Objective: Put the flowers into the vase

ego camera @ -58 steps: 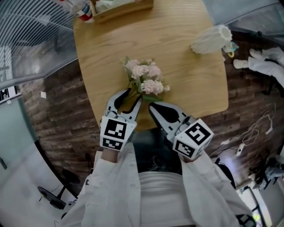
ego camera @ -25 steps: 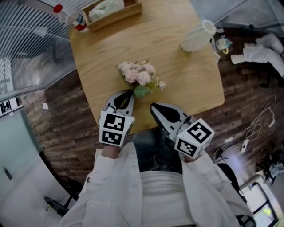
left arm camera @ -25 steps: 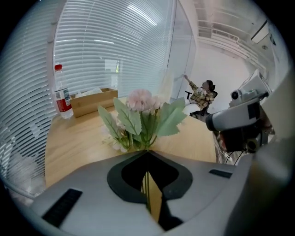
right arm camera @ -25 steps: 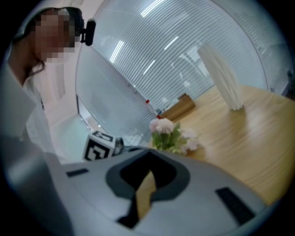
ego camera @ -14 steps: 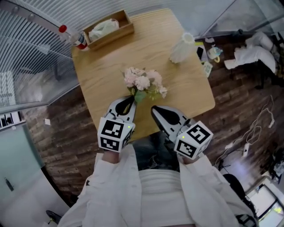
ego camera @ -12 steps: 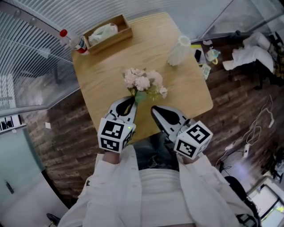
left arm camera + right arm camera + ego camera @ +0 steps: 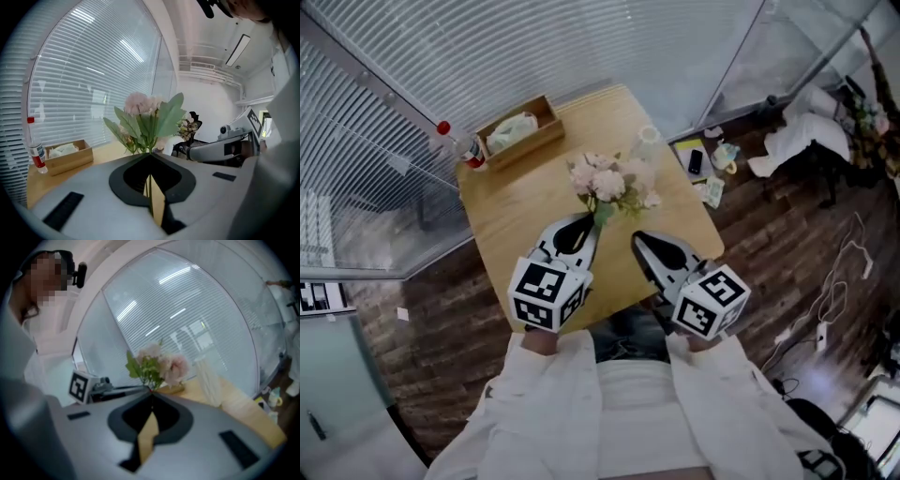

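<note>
Reading the table (image 7: 511,225) from its left corner: a red-capped bottle (image 7: 461,148) and a wooden tray (image 7: 534,143) of crumpled paper, both well apart from the work and seemingly no part of it; next the left gripper (image 7: 596,219), jaws pressed together on the green stems of the flowers (image 7: 609,180), pinching low so the pink heads stand up clear of the jaws; the vase (image 7: 648,141), pale and ribbed, stands upright just beyond the blooms, flowers not yet in it; rightmost, the right gripper (image 7: 638,240), jaws closed with nothing between them, held beside the bunch, likely in reserve to steady the vase.

Head view half hides the vase behind the blooms; the right gripper view shows it whole, tall and narrow, right of the bunch; only the left gripper view shows a stem running down between the pads.
</note>
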`<state>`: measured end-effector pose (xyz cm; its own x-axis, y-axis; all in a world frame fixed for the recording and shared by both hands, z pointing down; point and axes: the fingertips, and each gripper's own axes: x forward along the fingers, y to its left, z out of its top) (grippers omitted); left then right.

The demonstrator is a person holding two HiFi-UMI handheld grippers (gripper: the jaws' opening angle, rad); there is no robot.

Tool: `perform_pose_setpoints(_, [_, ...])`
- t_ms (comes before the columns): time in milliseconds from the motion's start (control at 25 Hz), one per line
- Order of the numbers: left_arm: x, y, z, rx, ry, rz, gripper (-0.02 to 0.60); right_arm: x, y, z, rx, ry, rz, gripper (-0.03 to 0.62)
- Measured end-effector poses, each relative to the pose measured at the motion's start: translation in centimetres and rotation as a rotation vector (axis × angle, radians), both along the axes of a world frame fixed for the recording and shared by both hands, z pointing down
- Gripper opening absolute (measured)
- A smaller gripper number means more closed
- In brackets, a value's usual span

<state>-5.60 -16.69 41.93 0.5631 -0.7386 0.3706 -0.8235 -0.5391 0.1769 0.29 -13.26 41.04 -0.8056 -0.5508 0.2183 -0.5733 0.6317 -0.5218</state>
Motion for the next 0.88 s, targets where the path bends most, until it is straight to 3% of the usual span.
perform_pose_setpoints(320, [2.1,-2.4,-5.2,0.122,0.041,0.052,0.014,1.8,-2.9,-3.9,0.134,0.016,0.037,0.014])
perform_pose_setpoints(640, [5.6,-5.2,-9.6,0.221,0.097,0.109,0.014,3.4,-6.0,-6.2,0.209,0.018,0.087,0.014])
perform_pose_setpoints(880, [7.0,-7.1,-12.2,0.275,0.189,0.133,0.014,4.5,-8.6,-8.4,0.274,0.032,0.120,0.014])
